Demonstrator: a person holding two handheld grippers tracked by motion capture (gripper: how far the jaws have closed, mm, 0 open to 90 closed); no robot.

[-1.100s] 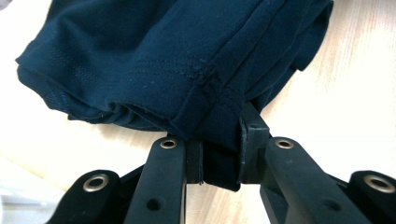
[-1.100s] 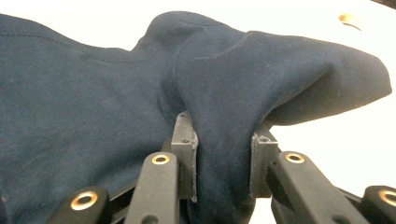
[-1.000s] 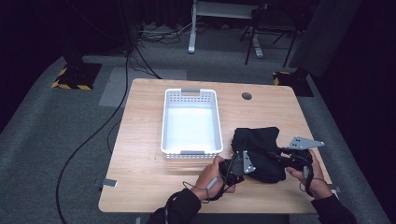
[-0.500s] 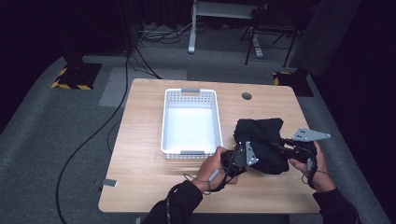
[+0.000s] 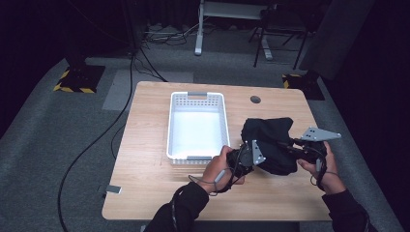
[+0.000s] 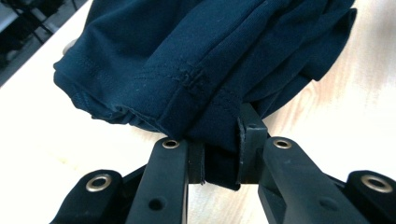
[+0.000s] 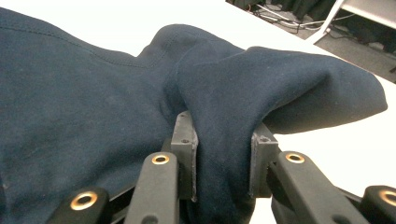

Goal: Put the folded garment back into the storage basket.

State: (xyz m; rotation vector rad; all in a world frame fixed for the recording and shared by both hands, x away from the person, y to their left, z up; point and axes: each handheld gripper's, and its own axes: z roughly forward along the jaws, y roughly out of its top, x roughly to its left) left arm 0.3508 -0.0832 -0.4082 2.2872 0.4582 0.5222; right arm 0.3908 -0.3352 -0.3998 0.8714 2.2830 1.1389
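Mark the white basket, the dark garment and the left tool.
white basket [image 5: 197,96], high view, far rim.
dark garment [image 5: 269,133], high view, top of bundle.
left tool [image 6: 222,158], left gripper view, between fingertips.

The left gripper [image 6: 219,156] has its two black jaws closed on a stitched hem of a dark navy garment [image 6: 196,60]. The cloth is bunched in folds above the jaws and lies on the light wooden table [image 6: 355,116].
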